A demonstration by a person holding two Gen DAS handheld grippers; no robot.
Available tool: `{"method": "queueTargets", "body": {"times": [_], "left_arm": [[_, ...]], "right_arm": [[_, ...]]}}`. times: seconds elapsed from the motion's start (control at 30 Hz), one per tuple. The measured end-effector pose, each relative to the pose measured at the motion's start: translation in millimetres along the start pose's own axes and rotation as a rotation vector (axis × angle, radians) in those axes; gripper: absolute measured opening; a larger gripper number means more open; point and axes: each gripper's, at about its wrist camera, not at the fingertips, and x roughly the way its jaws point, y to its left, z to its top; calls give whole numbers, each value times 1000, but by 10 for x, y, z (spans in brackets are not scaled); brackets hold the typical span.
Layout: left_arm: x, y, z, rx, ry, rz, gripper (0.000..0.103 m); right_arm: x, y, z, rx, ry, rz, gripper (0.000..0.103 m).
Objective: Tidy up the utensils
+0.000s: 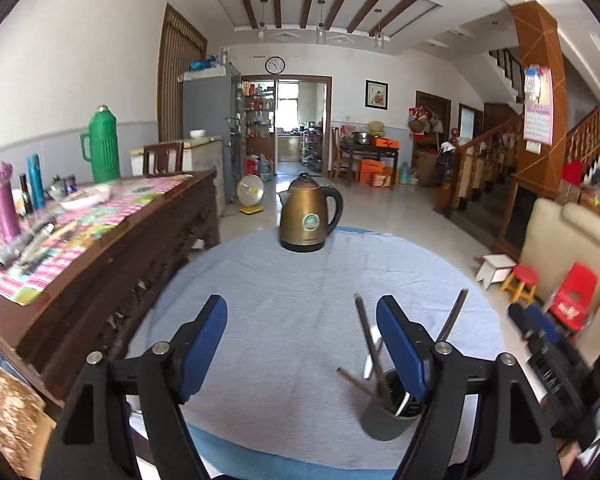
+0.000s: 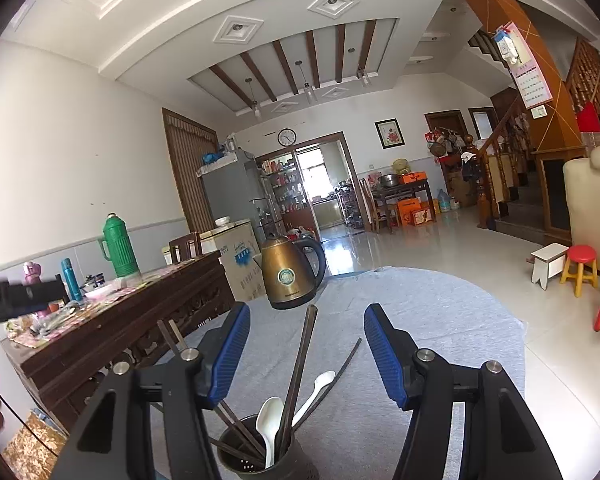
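Note:
A dark grey utensil holder (image 2: 260,460) stands on the round table's light blue cloth (image 2: 440,320). It holds several dark chopsticks (image 2: 300,364) and two white spoons (image 2: 269,420). My right gripper (image 2: 306,356) is open and empty, just above and behind the holder. In the left wrist view the holder (image 1: 384,416) shows low right, partly behind my right finger (image 1: 400,344), with chopsticks (image 1: 366,332) sticking up. My left gripper (image 1: 300,344) is open and empty over the cloth (image 1: 300,280). The right gripper (image 1: 540,328) shows blurred at the right edge.
A bronze electric kettle (image 1: 309,218) stands at the table's far edge; it also shows in the right wrist view (image 2: 290,276). A dark wooden sideboard (image 1: 112,248) with a green thermos (image 1: 102,146) and bottles runs along the left. Small stools (image 1: 522,282) stand on the floor at right.

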Motion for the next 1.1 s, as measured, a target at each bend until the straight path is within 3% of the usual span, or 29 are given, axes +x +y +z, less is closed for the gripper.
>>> {"method": "queueTargets", "body": {"times": [0.6, 1.1], "left_arm": [[-153, 9, -168, 114, -10, 195, 80], [-109, 270, -256, 87, 19, 253, 80]], "right_arm": [[-194, 154, 99, -35, 40, -5, 63], [-166, 79, 94, -27, 67, -42, 63]]}}
